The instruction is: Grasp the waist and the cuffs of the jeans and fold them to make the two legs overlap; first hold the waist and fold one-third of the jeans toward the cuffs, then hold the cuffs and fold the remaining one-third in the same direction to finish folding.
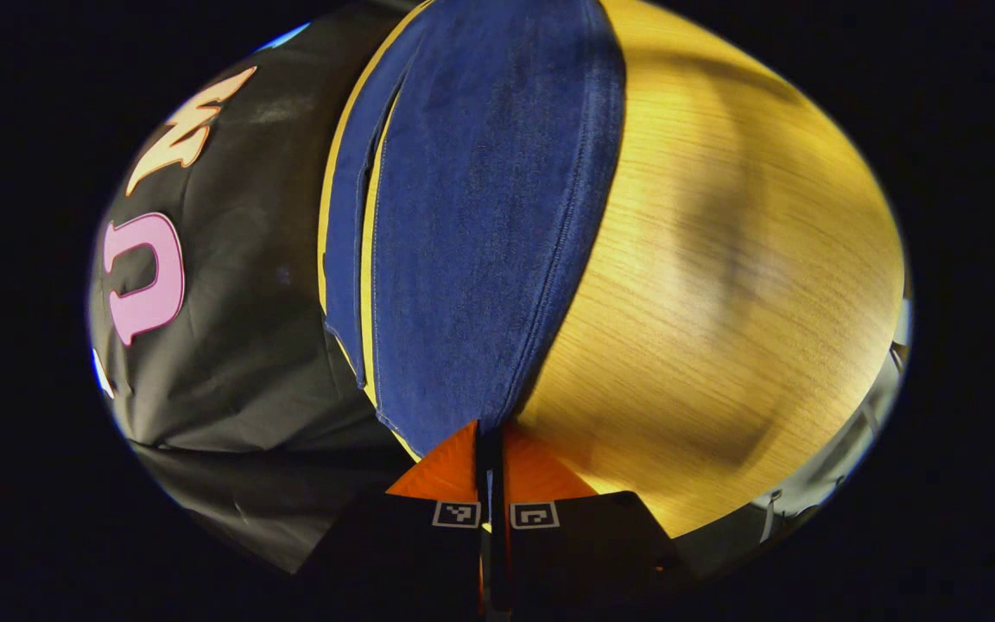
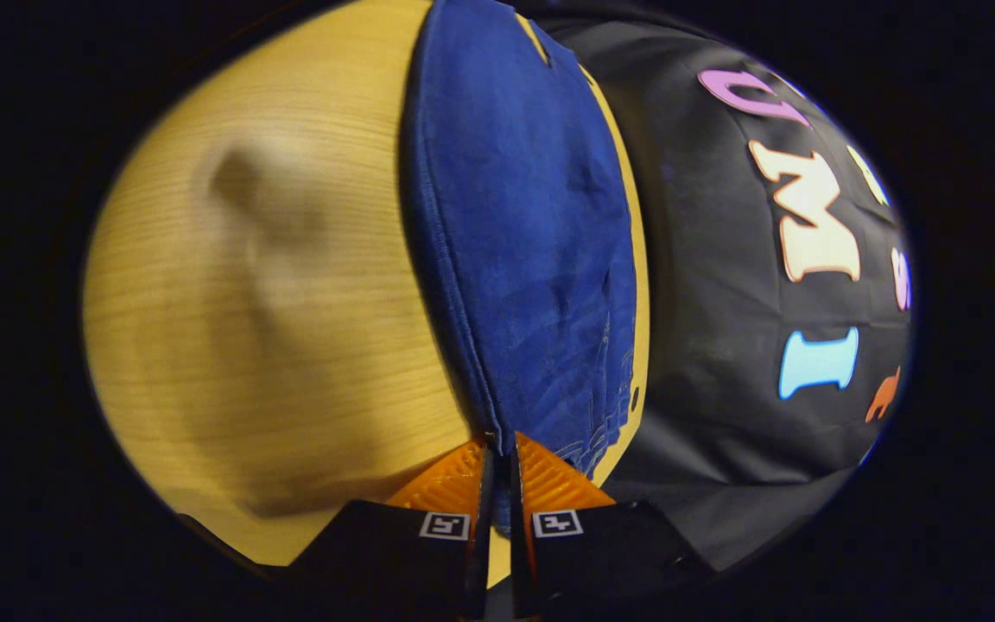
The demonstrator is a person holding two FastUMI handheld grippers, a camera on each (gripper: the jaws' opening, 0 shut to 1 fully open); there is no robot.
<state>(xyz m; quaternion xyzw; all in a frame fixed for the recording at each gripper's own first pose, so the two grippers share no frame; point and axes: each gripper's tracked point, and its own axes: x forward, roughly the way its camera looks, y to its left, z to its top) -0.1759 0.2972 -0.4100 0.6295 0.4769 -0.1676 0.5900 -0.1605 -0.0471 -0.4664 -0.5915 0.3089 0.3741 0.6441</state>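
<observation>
Both the left gripper [image 1: 489,432] and the right gripper [image 2: 497,445] are clamped on the edge of the dark blue denim jeans [image 1: 480,225], probably to carry the fold evenly across the yellow wooden table [image 1: 722,285].

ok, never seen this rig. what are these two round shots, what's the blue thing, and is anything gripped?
No robot arm here: a person holds a two-finger gripper in each hand, and a fisheye camera rides on each one, looking forward along its fingers.

In the left gripper view, the left gripper shows at the bottom, its fingers closed on an edge of the blue jeans. In the right gripper view, the right gripper pinches another edge of the same jeans.

The jeans stretch away from each gripper over a wooden table, near its edge. Beyond it hangs the booth's black cloth wall. Which end is the waist, I cannot tell.
</observation>
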